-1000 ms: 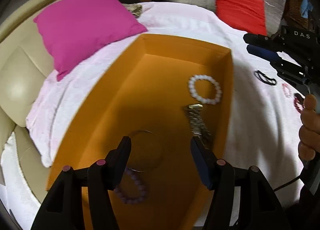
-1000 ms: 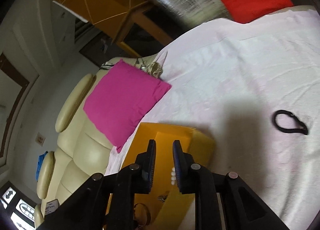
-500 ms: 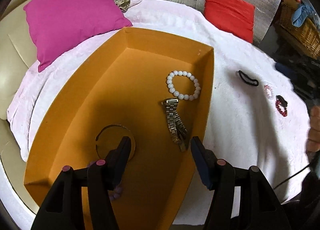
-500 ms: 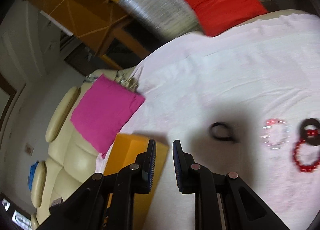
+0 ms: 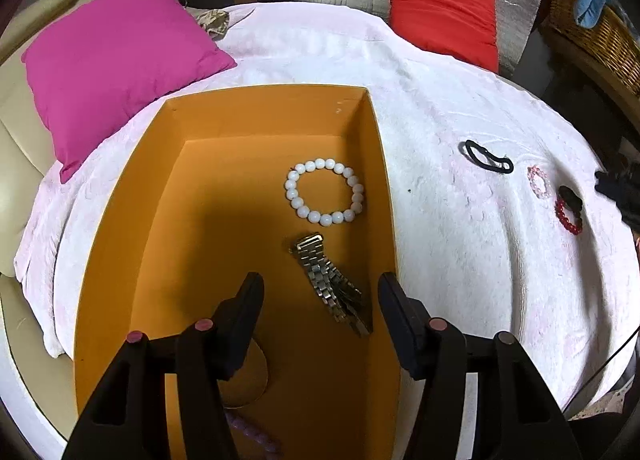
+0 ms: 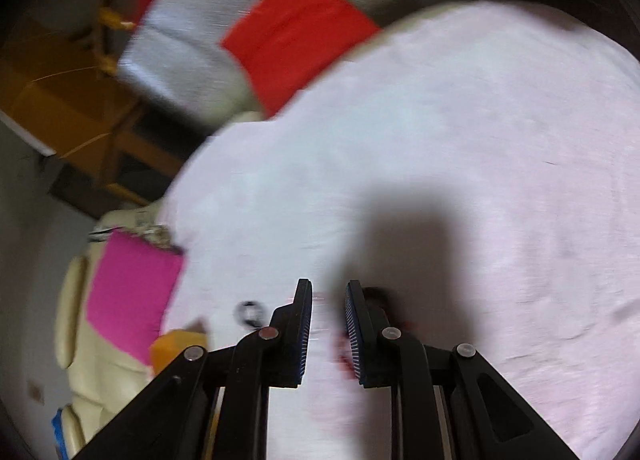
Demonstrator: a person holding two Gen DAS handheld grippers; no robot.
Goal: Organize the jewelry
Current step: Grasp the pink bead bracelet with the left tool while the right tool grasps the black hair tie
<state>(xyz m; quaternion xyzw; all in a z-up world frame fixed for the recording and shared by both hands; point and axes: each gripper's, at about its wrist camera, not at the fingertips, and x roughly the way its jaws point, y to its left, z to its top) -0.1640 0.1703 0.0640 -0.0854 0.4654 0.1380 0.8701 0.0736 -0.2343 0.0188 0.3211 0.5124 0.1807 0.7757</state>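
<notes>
An orange box [image 5: 120, 219] lies on a white cloth. It holds a white bead bracelet [image 5: 325, 191], a metal watch band [image 5: 332, 288], a thin ring bangle [image 5: 248, 384] and a purple bead bracelet [image 5: 250, 434]. My left gripper [image 5: 320, 292] is open and empty above the box's near end. On the cloth to the right lie a black hair tie [image 5: 488, 157], a pink bracelet [image 5: 537, 181], a dark ring [image 5: 570, 195] and a red bead bracelet [image 5: 568, 215]. My right gripper [image 6: 329, 300] is slightly open and empty, low over the cloth beside the blurred red bracelet [image 6: 346, 356]. The black hair tie [image 6: 250, 314] shows left of it.
A magenta pillow [image 5: 116, 59] lies left of the box and a red pillow [image 5: 444, 21] at the back. A cream sofa [image 5: 16, 147] lies under the cloth. A wicker basket [image 5: 592, 27] stands at the far right. The right wrist view is motion-blurred.
My left gripper has pulled back and swung over the box, open throughout. My right gripper has moved right, away from the box, down toward the bracelets on the cloth, its jaws opening a little.
</notes>
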